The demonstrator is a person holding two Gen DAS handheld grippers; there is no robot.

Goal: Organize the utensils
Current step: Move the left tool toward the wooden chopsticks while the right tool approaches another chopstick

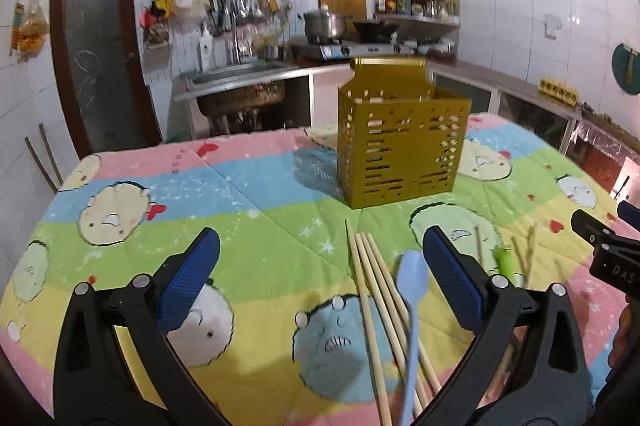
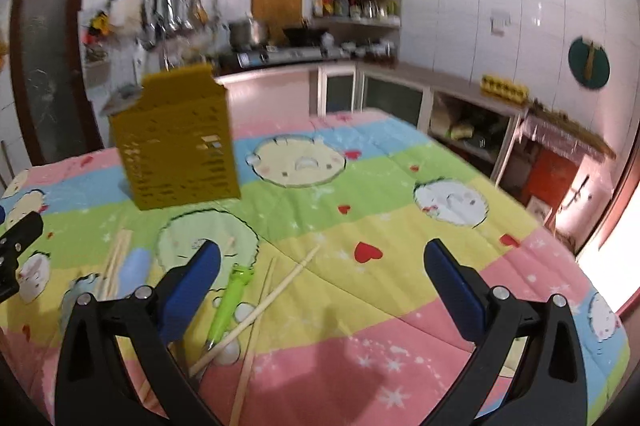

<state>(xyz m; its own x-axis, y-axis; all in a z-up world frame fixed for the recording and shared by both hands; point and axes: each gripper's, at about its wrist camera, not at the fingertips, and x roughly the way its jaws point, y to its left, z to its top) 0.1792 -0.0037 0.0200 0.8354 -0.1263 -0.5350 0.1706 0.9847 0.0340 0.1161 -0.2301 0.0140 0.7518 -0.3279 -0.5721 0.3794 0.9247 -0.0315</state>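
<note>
A gold slotted utensil holder (image 1: 402, 141) stands upright on the cartoon-print tablecloth (image 1: 260, 226); it looks to hold some wooden sticks. My left gripper (image 1: 320, 278) hangs open above the cloth. A bundle of wooden chopsticks (image 1: 378, 306) and a light blue spoon (image 1: 412, 310) lie between its fingers, nearer the right one. My right gripper (image 2: 320, 278) is open and empty. A green utensil (image 2: 232, 298) and two crossed chopsticks (image 2: 260, 310) lie on the cloth by its left finger. The holder (image 2: 180, 141) stands further back on the left.
The other gripper (image 1: 608, 250) pokes in at the right edge of the left wrist view. Behind the table are a sink (image 1: 236, 77), a stove with pots (image 1: 348, 37), shelves and low cabinets (image 2: 460, 109). A door (image 1: 100, 37) stands at the left.
</note>
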